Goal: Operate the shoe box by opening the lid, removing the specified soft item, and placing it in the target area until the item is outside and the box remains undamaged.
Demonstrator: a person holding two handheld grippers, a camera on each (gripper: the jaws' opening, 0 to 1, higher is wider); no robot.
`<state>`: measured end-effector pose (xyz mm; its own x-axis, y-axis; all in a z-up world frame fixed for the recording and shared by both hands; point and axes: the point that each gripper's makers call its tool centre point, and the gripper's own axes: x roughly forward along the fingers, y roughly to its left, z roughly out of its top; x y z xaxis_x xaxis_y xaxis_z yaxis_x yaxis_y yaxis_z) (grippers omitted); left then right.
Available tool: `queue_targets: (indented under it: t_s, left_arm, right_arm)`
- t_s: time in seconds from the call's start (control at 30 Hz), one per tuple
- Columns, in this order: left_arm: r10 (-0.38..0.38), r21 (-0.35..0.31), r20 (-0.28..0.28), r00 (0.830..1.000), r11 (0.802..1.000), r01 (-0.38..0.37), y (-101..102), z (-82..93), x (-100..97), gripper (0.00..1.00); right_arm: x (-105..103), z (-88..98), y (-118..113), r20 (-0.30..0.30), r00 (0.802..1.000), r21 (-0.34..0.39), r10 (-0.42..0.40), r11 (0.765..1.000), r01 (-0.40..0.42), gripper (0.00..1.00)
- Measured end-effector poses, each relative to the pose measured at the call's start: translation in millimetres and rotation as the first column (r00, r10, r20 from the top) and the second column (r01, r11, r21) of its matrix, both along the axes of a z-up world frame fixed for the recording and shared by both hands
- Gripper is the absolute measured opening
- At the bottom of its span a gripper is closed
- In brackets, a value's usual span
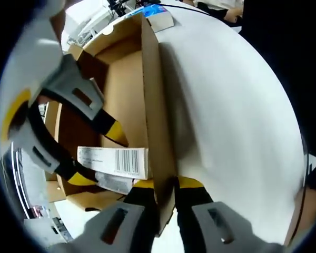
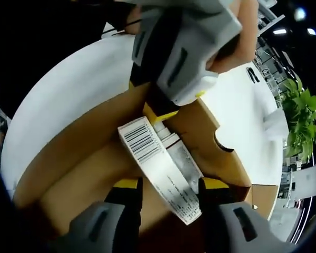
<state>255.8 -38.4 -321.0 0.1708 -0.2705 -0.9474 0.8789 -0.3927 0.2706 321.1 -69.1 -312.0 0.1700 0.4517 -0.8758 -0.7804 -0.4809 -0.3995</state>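
An open brown cardboard shoe box point(image 1: 129, 79) lies on a white table point(image 1: 231, 105). My left gripper point(image 1: 167, 184) is shut on the box's upright side wall, one jaw on each face. Inside the box, my right gripper point(image 1: 99, 155) grips a white packet with a barcode label point(image 1: 116, 161). In the right gripper view the packet point(image 2: 158, 163) runs slantwise between my right gripper's point(image 2: 171, 184) yellow-tipped jaws, which press its sides. Just beyond it the left gripper point(image 2: 160, 113), held by a hand point(image 2: 242, 37), clamps the box point(image 2: 210, 132) wall.
A blue and white carton point(image 1: 158, 16) lies on the table past the box's far end. A person's hands point(image 1: 226, 10) rest at the far table edge. Bare white tabletop point(image 2: 68, 89) flanks the box. A green plant point(image 2: 300, 110) stands beyond the table.
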Motion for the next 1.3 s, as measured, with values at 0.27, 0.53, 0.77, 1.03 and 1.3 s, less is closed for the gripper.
queue_targets:
  t_s: [0.27,0.53,0.77,1.03,1.3]
  left_arm:
    - [0.0,-0.001,0.0,1.0,1.0,0.0,-0.3,0.1,-0.2,0.09]
    - [0.002,0.001,0.0,1.0,1.0,-0.002,-0.7,-0.1,-0.5,0.09]
    - [0.003,0.001,0.002,1.0,1.0,-0.003,-0.8,-0.3,-0.5,0.09]
    - [0.004,0.001,0.002,1.0,1.0,-0.004,-0.4,-0.6,-0.7,0.09]
    - [0.005,0.001,0.002,1.0,1.0,-0.005,-0.5,-0.7,-0.6,0.09]
  right_arm:
    - [-3.0,-0.6,-10.2,-0.019,1.0,-0.017,-0.018,1.0,0.018,0.36]
    - [-10.7,-2.1,-23.1,-0.057,0.997,-0.028,-0.05,0.998,0.048,0.32]
    - [-17.2,-3.6,-28.4,-0.085,0.995,-0.046,-0.055,0.998,0.051,0.29]
    - [-26.0,-4.9,-36.1,-0.116,0.991,-0.054,-0.072,0.996,0.066,0.24]
    - [-34.4,-5.8,-42.3,-0.163,0.98,-0.015,-0.111,0.994,0.11,0.21]
